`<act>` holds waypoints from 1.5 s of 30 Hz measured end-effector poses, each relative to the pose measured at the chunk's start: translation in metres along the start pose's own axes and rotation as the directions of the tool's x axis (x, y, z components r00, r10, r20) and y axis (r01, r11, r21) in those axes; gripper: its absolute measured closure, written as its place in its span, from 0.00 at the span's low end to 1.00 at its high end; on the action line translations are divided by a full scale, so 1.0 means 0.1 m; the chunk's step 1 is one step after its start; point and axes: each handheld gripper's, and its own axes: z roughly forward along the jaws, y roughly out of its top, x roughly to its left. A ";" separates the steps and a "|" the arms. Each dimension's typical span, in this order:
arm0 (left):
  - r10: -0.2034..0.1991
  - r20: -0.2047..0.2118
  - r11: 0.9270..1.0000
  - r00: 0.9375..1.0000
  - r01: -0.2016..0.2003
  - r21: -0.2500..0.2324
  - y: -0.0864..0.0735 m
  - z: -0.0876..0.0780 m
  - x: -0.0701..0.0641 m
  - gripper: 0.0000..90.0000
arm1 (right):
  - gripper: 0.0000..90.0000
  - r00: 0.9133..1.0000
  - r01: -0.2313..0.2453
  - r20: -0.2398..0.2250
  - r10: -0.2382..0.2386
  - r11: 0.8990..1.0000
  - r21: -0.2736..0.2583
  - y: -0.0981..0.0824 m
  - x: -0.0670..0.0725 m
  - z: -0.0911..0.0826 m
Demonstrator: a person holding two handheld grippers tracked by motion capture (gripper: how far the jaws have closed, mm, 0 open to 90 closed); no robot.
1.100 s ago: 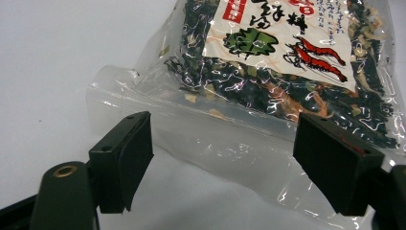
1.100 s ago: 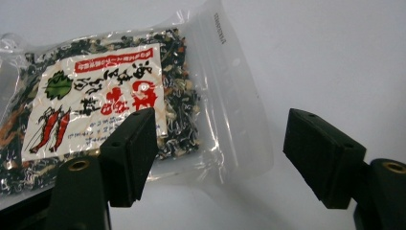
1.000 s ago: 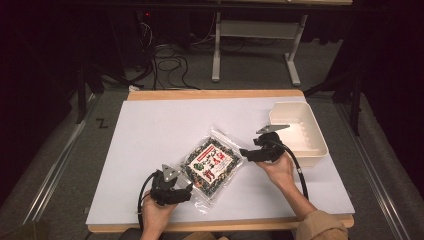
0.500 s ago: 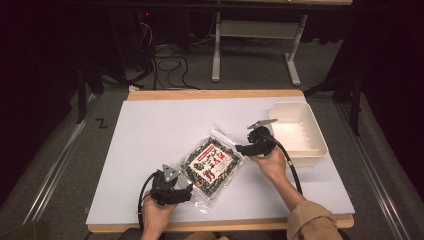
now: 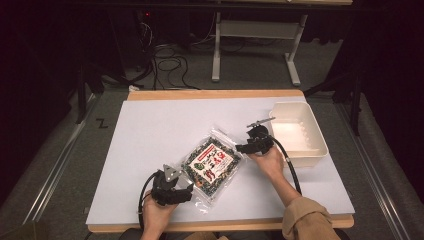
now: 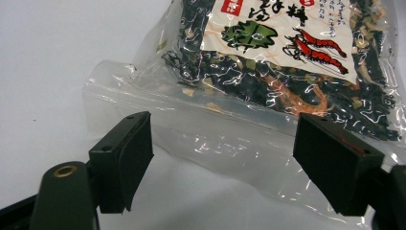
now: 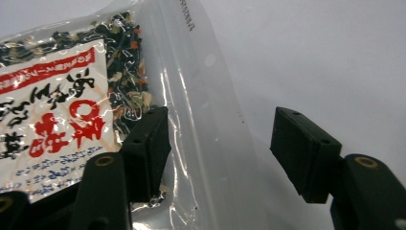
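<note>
With the seaweed snack bag (image 5: 212, 164) lying flat just left of the white bin (image 5: 300, 132), the left gripper (image 6: 222, 167) waits wide open at its clear near edge while the right gripper (image 7: 220, 153), jaws just narrowing but unclamped, straddles the opposite clear seal, seemingly for a 2-sided lift.

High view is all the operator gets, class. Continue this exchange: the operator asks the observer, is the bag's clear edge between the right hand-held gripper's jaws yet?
Observer: Yes. The clear edge of the bag lies between the jaws of the right hand-held gripper; they have just been closing but do not pinch it.
Operator: And the left hand-held gripper?
Observer: The left hand-held gripper is wide open, with the bag's other clear edge between its jaws.
Operator: What's on the label?
Observer: The label shows red shrimp drawings.
</note>
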 end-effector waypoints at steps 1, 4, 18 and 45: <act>0.001 0.001 1.000 1.000 -0.001 0.001 0.00 0.00 0.00 0.24 | 0.47 1.000 -0.006 -0.010 0.006 1.000 0.002 0.00 -0.01 0.01; -0.002 0.002 1.000 1.000 0.002 0.002 0.00 0.00 0.00 0.24 | 0.51 0.999 -0.019 -0.034 0.019 1.000 0.009 -0.02 -0.01 0.04; 0.007 0.005 1.000 1.000 -0.007 0.004 0.00 0.01 -0.02 0.25 | 0.88 0.992 0.009 -0.127 -0.012 1.000 -0.023 -0.07 0.03 -0.01; 0.010 0.016 1.000 1.000 -0.010 0.017 0.00 0.03 -0.02 0.26 | 0.99 0.986 0.138 -0.068 -0.152 0.974 -0.178 0.21 0.00 -0.82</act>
